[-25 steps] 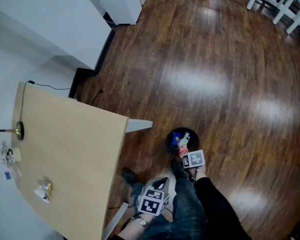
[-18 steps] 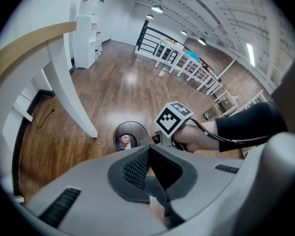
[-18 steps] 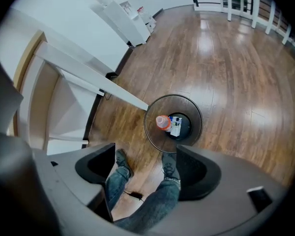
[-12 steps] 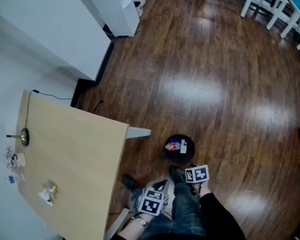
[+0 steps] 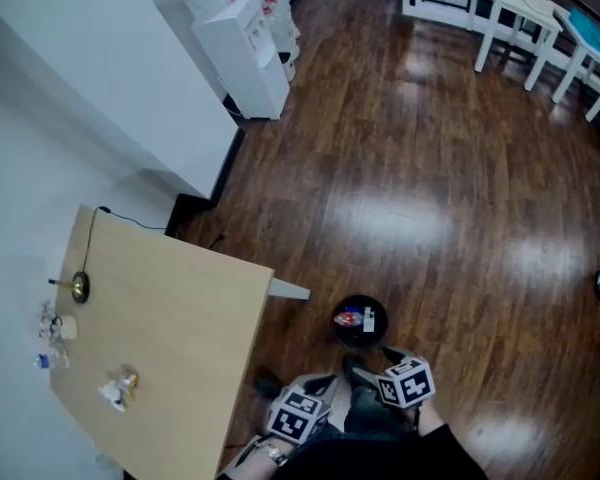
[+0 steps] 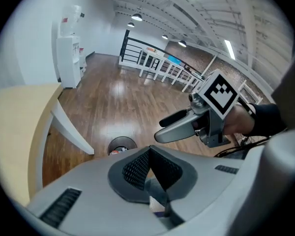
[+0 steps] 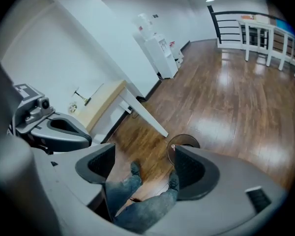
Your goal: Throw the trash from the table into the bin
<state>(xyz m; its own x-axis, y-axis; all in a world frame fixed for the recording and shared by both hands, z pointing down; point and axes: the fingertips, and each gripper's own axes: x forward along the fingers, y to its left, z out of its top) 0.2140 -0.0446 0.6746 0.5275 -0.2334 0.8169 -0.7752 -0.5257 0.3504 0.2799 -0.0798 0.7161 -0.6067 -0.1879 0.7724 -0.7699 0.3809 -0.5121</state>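
The left tongs (image 6: pixel 150 171) were shut tight, pad against pad, with nothing between them. The right tongs (image 7: pixel 142 168) were open wide and held nothing. Through the gap you could see the person's jeans (image 7: pixel 137 200) and shoes. Both tongs were down low by the person's legs, near the round black bin (image 5: pixel 361 320) on the wooden floor (image 5: pixel 430 198). A red and white piece of trash (image 5: pixel 354 319) lay inside the bin. A crumpled bit of trash (image 5: pixel 118 388) lay on the tan surface (image 5: pixel 180 328), well apart from both tongs. Some small things (image 5: pixel 52 328) sat near it at the edge of the surface.
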